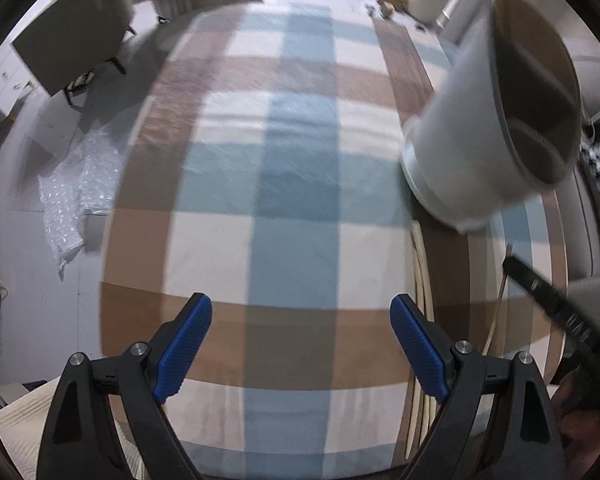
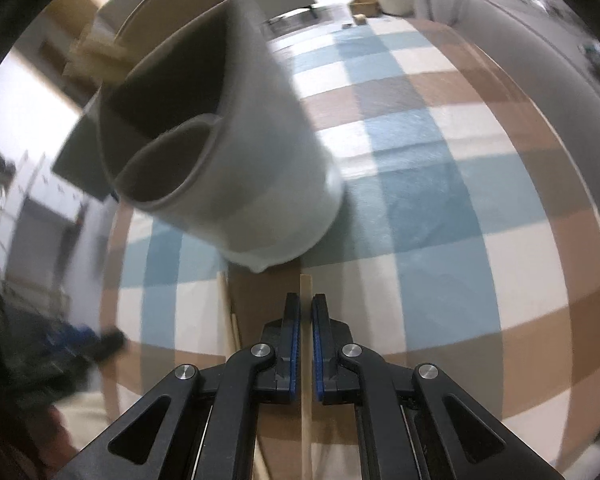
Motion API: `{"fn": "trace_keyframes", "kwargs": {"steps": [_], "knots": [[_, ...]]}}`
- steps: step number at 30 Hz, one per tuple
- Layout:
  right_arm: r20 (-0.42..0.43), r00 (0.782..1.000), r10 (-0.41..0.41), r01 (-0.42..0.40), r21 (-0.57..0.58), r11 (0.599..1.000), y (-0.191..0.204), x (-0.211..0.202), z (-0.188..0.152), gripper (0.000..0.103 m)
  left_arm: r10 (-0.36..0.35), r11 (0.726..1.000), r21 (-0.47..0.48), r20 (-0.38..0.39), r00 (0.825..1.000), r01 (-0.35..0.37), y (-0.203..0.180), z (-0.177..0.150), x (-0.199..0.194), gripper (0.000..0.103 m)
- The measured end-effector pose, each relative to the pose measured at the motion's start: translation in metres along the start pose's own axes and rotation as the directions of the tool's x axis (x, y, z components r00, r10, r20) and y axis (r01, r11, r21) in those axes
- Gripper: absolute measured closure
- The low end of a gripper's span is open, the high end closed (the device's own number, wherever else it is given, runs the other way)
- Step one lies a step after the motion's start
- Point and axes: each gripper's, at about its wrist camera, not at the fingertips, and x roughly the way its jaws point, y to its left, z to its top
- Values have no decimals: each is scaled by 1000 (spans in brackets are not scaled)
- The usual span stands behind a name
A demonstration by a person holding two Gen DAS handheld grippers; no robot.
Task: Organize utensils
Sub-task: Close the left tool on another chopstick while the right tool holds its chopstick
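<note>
A thin pale wooden chopstick (image 2: 306,360) runs straight up between the right gripper (image 2: 305,312) fingers, which are clenched on it, its tip poking out just past the blue pads (held, not lying on the bench). More pale sticks (image 2: 228,320) lie on a brown strip of the checked blue, brown and white cloth (image 2: 440,208) just left of it. Ahead sits the white cylindrical utensil holder w/ dark divided inside (image 2: 236,140), blurred, w/ wooden pieces (image 2: 100,60) at its rim. The left gripper (image 1: 302,332) hangs over bare cloth, fingers wide apart, grasping nothing; the holder is well off to its right.
</note>
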Motion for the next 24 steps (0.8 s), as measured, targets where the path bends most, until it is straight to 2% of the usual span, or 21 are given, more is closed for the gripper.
{"fn": "trace_keyframes", "kwargs": {"steps": [3, 6, 10, 17, 24], "knots": [[2, 999, 38, -38, 93, 995, -16, -5, 0, 98, -11, 999, 45, -47, 999, 13, -15, -5, 9, 15], [13, 997, 71, -72, 178, 981, -33, -9, 1, 98, 9, 996, 85, -80, 997, -2, -28, -10, 19, 15], [33, 994, 104, -109, 249, 962, -49, -16, 2, 98, 17, 995, 98, -117, 993, -5, -37, -14, 27, 15], [58, 990, 129, -141, 315, 939, -63, -21, 5, 98, 74, 989, 134, -132, 989, -56, -48, -20, 37, 15], [83, 987, 139, -160, 349, 924, -74, -28, 6, 98, 105, 988, 124, -140, 985, -88, -48, -21, 45, 14]]}}
